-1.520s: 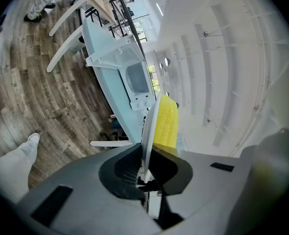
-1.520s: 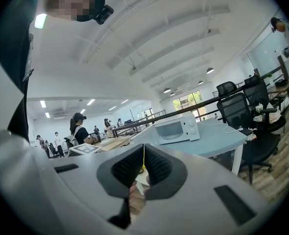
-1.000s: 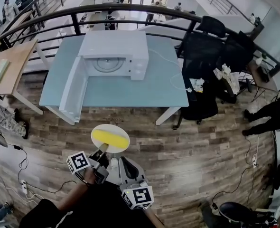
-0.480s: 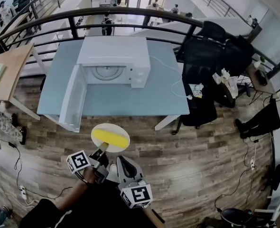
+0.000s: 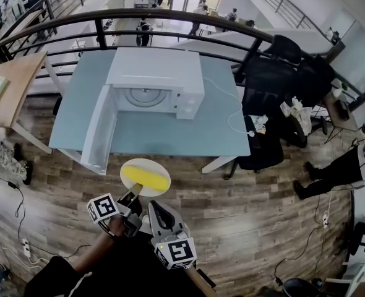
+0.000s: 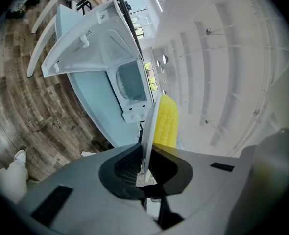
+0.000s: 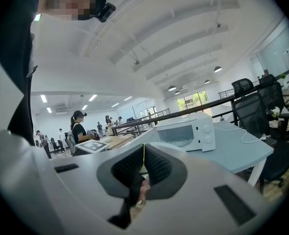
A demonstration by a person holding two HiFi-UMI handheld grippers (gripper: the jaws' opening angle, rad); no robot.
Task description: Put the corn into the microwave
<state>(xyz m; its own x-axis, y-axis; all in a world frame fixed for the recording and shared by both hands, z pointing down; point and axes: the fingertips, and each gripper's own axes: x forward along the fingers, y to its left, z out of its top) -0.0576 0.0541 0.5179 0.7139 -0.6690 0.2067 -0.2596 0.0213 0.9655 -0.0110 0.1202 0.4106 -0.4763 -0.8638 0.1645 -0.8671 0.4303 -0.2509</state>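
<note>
1. Over the wooden floor, short of the tabletop [image 5: 170, 132], the corn [image 5: 145, 179] lies on a white plate [image 5: 146, 167], which the left tool [image 5: 133, 197] pinches by its near rim.
2. Danger here: with only an edge grip, the plate could tip and roll the corn off. The microwave [image 5: 158, 82] has its open door [image 5: 100, 129] jutting toward the approach, so it could clip the plate.
3. Left tool reaches forward, roughly level, with the plate cantilevered ahead. Right tool [image 7: 143, 163] sits just beside it, jaws closed together on nothing.
</note>
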